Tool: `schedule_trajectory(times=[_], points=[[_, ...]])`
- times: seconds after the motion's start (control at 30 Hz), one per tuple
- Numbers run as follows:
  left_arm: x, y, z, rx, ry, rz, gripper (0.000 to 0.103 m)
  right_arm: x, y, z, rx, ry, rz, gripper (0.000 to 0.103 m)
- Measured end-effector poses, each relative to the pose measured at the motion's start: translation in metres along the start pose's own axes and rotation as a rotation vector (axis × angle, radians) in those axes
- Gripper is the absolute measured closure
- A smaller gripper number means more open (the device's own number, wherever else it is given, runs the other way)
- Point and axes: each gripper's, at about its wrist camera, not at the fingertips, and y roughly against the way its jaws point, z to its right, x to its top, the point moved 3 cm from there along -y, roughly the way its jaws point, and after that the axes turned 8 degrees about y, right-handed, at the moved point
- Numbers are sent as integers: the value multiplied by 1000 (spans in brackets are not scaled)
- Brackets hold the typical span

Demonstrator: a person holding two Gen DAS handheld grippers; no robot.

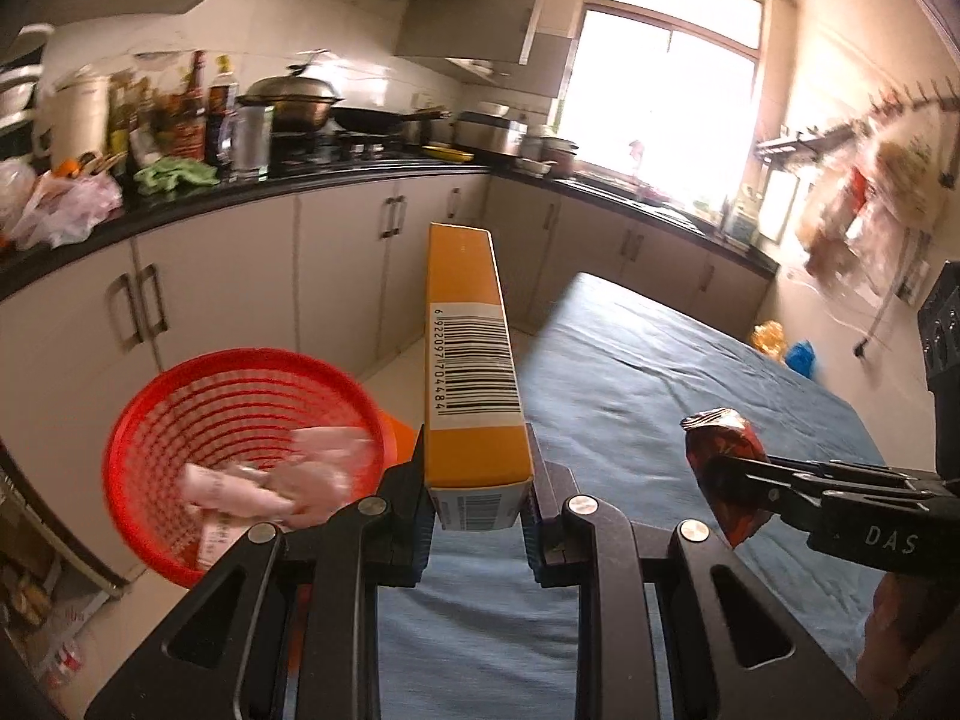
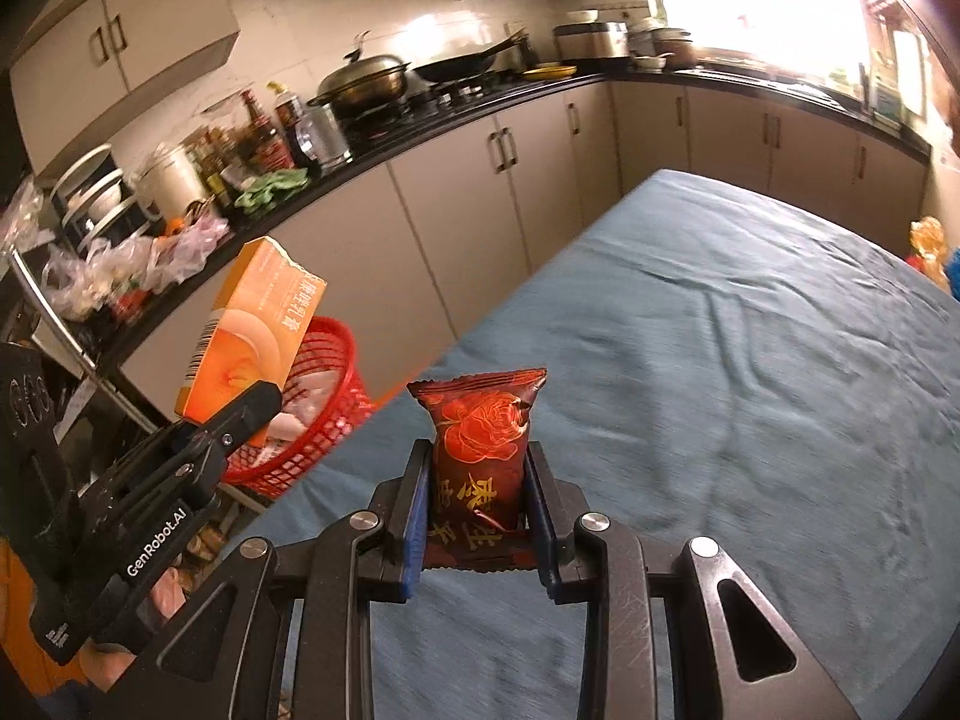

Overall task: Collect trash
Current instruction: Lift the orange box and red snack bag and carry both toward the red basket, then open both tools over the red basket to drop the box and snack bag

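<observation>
My left gripper (image 1: 477,498) is shut on a long orange carton (image 1: 471,354) with a barcode, held upright above the table's left edge; the carton also shows in the right wrist view (image 2: 252,324). My right gripper (image 2: 477,516) is shut on a dark red snack packet (image 2: 480,438) with a rose print, held over the blue table; it also shows in the left wrist view (image 1: 726,468). A red mesh basket (image 1: 144,414) with several pink wrappers inside stands just left of the table, below and left of the carton, and also shows in the right wrist view (image 2: 342,414).
The table with a blue cloth (image 2: 720,360) fills the middle and right. A black kitchen counter (image 1: 336,177) with pots, bottles and plastic bags runs behind, above white cabinets (image 1: 240,276). Yellow and blue items (image 1: 786,348) lie past the table's far right edge.
</observation>
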Motion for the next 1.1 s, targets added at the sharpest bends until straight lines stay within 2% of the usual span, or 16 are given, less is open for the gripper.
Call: schedule_trajectory(times=[0.4, 0.6, 0.87, 1.1], points=[[12, 5, -83, 112, 91, 7, 80, 38, -44, -63, 93, 72, -23, 71], [10, 0, -114, 149, 114, -20, 80, 53, -58, -90, 123, 100, -23, 71], [3, -13, -132, 166, 130, -55, 80, 66, -95, -120, 148, 128, -59, 71], [1, -21, -139, 168, 129, -70, 80, 70, -130, -129, 158, 120, -101, 71]])
